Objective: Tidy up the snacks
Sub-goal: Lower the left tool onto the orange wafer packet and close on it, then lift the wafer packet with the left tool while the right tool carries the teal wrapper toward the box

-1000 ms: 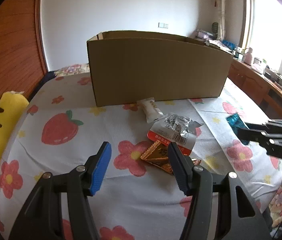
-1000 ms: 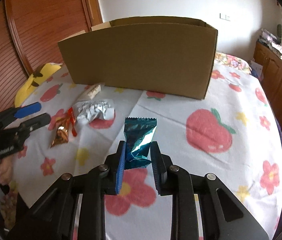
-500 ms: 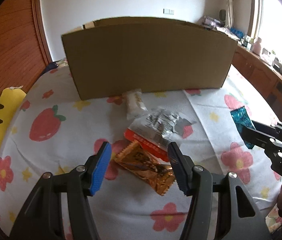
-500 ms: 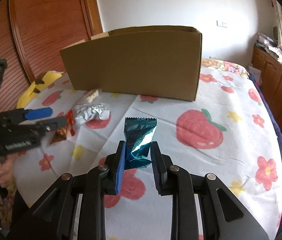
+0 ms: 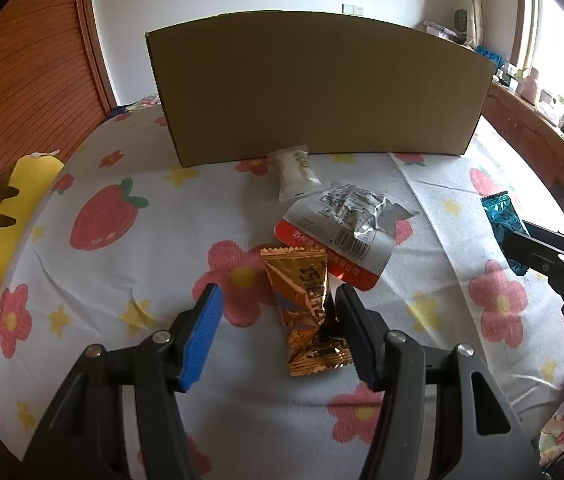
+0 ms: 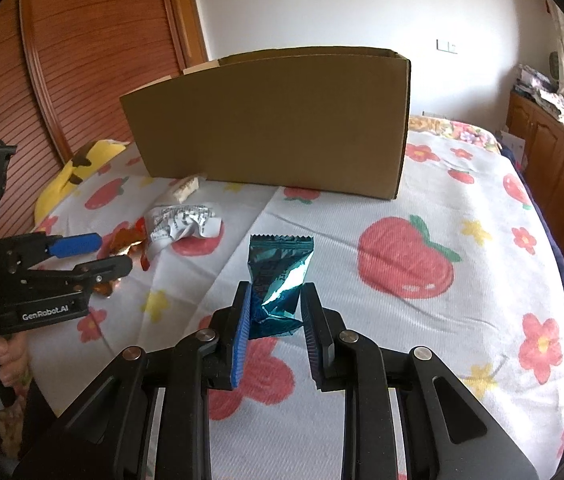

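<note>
1. The scene was a bed (image 5: 94, 264) covered in a white sheet printed with strawberries and flowers, with a wooden slatted wall on the left and a yellow plush toy (image 5: 6, 220) at the bed's left edge.
2. A large cardboard box (image 5: 318, 88) stood on the bed well ahead of both hand-held grippers.
3. Compared with a second earlier, the left hand-held gripper (image 5: 278, 320) had moved forward and down over the orange foil snack (image 5: 306, 308), which now lay between its fingers rather than ahead of them.
4. Its jaws stood wide apart; the snack lay close to the right finger and was not clamped.
5. Just ahead of that snack lay a crumpled silver-and-red packet (image 5: 346, 232), touching its far end, and beyond it a small white wrapped snack (image 5: 294, 172) near the box's base.
6. The right hand-held gripper (image 6: 276, 316) had stayed clamped on the teal foil snack (image 6: 278, 276), which stood upright between its fingers above the sheet.
7. The box had drawn closer in the left wrist view.
</note>
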Motion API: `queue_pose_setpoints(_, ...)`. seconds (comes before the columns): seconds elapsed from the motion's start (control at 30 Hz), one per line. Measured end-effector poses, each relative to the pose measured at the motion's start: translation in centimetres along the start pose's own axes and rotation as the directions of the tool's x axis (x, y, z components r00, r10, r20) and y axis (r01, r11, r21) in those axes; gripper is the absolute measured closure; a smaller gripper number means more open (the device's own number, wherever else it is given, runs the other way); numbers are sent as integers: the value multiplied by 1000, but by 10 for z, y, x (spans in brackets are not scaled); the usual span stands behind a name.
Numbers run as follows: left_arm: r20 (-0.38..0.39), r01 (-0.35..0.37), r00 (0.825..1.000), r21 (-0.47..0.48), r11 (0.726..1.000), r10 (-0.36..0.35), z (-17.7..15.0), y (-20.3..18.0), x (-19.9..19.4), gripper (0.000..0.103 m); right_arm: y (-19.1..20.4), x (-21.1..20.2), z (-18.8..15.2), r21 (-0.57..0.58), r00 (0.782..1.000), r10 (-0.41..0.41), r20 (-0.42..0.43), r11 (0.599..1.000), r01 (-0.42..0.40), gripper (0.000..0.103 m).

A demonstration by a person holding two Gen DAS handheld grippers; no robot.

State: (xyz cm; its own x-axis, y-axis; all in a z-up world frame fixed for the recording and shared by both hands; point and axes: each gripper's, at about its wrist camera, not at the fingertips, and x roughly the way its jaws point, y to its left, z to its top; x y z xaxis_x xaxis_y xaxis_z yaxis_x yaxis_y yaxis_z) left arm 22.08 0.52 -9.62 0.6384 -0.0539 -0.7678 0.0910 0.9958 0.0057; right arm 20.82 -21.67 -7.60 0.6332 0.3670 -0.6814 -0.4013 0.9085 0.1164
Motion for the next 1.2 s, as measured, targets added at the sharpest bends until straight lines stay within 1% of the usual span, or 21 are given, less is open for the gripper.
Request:
queue_pose_setpoints(0.1,6,8,1000,0,1000,-8,-1,0,0,50,1,1,0,-8,1000,-2,-3,1000,2,80)
queue_pose_setpoints(0.13,8,11,1000,0,1000,-11,-1,0,0,53,1,1,0,-9,1000,-3,-4,1000,3,80)
queue_pose_setpoints(0.17,11,13,1000,2,1000,-13,-1,0,-1,59,1,1,-1,-9,1000,-3,-5,1000,3,80)
queue_pose_setpoints(0.2,14,15,1000,6,1000,-15,-2,-1,-1,63,1,2,-1,-8,1000,-1,-9,1000,1,80)
queue_pose_setpoints(0.27,17,14,1000,12,1000,-14,-2,-2,-3,80,1,2,-1,-5,1000,2,-12,1000,-2,80)
queue_pose_setpoints(0.3,22,3,1000,20,1000,-3,-3,-3,-4,80,0,2,-1,-3,1000,2,-13,1000,-2,80)
queue_pose_setpoints(0.4,28,5,1000,26,1000,-6,-4,-4,-7,82,0,2,-1,-5,1000,1,-12,1000,-1,80)
queue_pose_setpoints(0.77,93,0,996,36,999,-4,-4,-6,-30,83,0,2,-1,-5,1000,2,-12,1000,-2,80)
queue_pose_setpoints(1.07,150,1,989,41,999,-7,2,-6,-48,83,-1,2,-2,-3,1000,-2,-8,1000,2,80)
queue_pose_setpoints(1.2,184,9,983,45,999,-17,9,-6,-57,82,0,-3,-2,-2,1000,0,15,1000,0,80)
